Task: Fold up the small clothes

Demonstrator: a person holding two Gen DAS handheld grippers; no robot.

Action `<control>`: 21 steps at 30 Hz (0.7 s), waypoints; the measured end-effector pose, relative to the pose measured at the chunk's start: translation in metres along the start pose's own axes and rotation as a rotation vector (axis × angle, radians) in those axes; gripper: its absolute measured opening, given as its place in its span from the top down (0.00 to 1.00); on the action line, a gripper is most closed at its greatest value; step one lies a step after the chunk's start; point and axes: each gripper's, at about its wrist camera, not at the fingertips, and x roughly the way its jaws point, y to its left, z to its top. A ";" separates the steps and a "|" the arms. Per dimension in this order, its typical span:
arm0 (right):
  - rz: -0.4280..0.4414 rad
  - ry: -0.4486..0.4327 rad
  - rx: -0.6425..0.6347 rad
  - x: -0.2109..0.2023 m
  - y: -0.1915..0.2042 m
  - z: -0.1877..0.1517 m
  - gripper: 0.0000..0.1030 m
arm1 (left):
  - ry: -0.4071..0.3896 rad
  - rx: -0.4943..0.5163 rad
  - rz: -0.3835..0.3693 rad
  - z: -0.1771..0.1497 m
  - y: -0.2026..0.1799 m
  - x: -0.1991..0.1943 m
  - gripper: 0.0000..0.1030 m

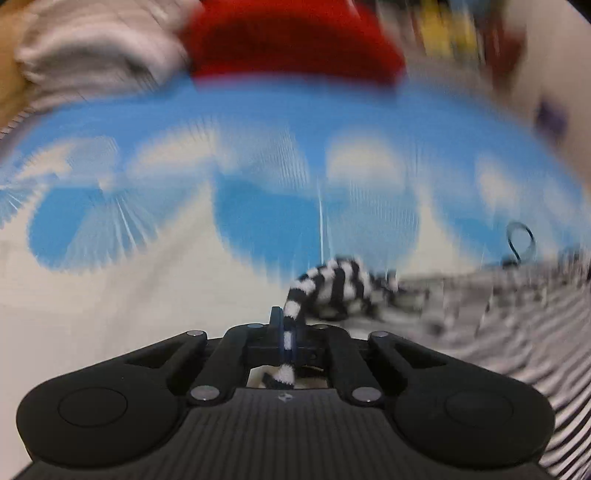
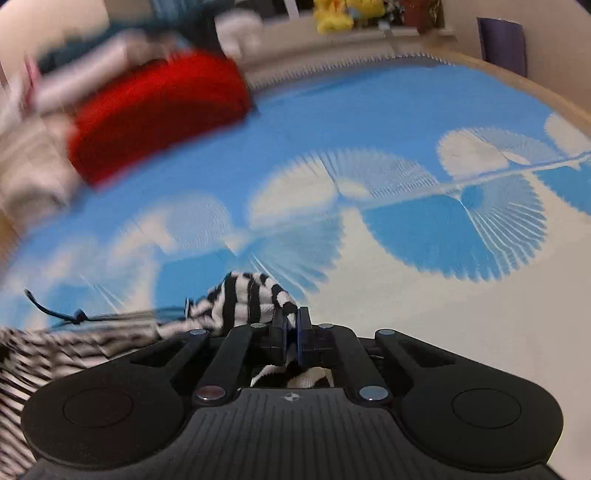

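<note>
A black-and-white striped garment (image 1: 340, 284) lies on a blue and white patterned mat (image 1: 258, 221). In the left wrist view my left gripper (image 1: 286, 332) is shut on a bunched edge of the cloth, which trails off to the right. The right wrist view shows the same striped garment (image 2: 243, 299) bunched just ahead of my right gripper (image 2: 291, 325), shut on another edge, with the rest stretching away to the left. A dark drawstring (image 2: 55, 314) hangs from the cloth. Both views are blurred.
A red folded cloth (image 2: 159, 110) and pale clothes (image 1: 92, 48) are piled at the far side of the mat (image 2: 406, 240). Yellow soft toys (image 2: 343, 14) sit on a shelf behind, and a purple object (image 2: 502, 44) leans at the far right.
</note>
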 end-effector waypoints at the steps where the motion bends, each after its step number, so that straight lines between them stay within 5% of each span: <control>1: -0.045 0.089 -0.015 0.015 0.000 -0.006 0.95 | 0.067 0.051 0.022 -0.005 -0.007 0.011 0.86; 3: -0.085 0.199 -0.006 0.033 -0.003 -0.015 0.90 | 0.056 0.098 0.060 -0.007 -0.012 0.007 0.65; 6: -0.077 0.143 0.021 0.011 -0.002 -0.008 0.78 | 0.016 -0.017 0.002 0.000 0.007 -0.023 0.48; 9: -0.019 0.053 0.037 -0.035 -0.007 -0.003 0.58 | 0.006 -0.124 -0.068 0.004 0.032 -0.066 0.47; 14: 0.062 0.005 -0.008 -0.105 -0.013 -0.012 0.48 | 0.024 -0.165 -0.129 -0.030 0.052 -0.126 0.47; 17: 0.095 0.067 -0.020 -0.117 -0.025 -0.040 0.43 | 0.063 -0.184 -0.158 -0.070 0.055 -0.126 0.47; 21: 0.064 0.231 0.047 -0.097 -0.046 -0.079 0.44 | 0.217 -0.151 -0.204 -0.095 0.051 -0.098 0.48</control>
